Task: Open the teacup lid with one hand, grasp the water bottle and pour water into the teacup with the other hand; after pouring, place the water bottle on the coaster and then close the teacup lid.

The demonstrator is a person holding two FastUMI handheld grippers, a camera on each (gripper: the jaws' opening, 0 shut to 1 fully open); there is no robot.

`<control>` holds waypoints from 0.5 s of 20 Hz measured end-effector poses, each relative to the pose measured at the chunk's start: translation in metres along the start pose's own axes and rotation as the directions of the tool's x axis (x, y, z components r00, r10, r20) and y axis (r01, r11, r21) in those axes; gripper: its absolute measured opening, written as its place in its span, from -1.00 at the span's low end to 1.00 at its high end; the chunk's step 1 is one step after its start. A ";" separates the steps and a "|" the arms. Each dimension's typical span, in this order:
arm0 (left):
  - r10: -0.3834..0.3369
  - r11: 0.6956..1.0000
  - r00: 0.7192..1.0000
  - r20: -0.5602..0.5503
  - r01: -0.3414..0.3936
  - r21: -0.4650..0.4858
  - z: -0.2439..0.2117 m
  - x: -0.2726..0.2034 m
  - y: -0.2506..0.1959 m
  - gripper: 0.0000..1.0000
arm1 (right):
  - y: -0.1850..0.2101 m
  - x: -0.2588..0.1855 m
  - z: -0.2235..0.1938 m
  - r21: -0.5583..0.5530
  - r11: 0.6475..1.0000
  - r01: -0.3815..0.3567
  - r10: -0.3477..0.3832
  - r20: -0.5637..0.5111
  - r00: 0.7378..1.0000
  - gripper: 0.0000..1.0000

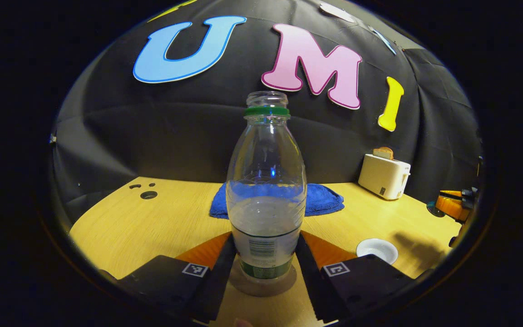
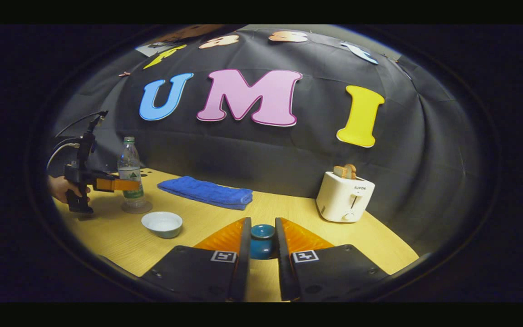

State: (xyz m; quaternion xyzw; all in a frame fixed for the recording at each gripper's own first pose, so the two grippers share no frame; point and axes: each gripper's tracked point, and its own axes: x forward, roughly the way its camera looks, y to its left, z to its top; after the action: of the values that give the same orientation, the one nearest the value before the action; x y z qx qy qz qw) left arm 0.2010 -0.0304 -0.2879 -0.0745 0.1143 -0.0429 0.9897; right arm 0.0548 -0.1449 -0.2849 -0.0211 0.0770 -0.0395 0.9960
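2 grippers. Left gripper (image 1: 266, 268): fingers closed on water bottle (image 1: 265, 200) standing on coaster (image 1: 263, 285). Right gripper (image 2: 261, 254): fingers clamping blue teacup lid (image 2: 262, 231); this view adds white teacup (image 2: 162, 224), toaster (image 2: 344, 196).

Recording booth: black cloth wall (image 2: 261, 154) behind wooden table (image 2: 288, 213) with toaster (image 2: 344, 198).
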 end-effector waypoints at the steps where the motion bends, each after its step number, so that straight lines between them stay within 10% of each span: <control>1: -0.003 1.000 1.000 -0.011 0.003 0.000 -0.005 0.001 0.000 0.55 | 0.001 0.001 0.000 0.000 1.000 -0.002 0.002 -0.001 1.000 -0.50; 10: -0.009 1.000 1.000 -0.005 0.009 0.018 -0.008 -0.002 -0.006 0.78 | 0.025 0.006 0.001 0.030 0.998 -0.047 0.047 -0.003 0.999 -0.41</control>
State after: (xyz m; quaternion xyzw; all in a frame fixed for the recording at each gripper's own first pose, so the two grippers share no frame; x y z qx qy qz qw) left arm 0.1970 -0.0374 -0.2941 -0.0658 0.1160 -0.0485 0.9899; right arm 0.0624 -0.1207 -0.2862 -0.0042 0.0788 -0.0171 0.9967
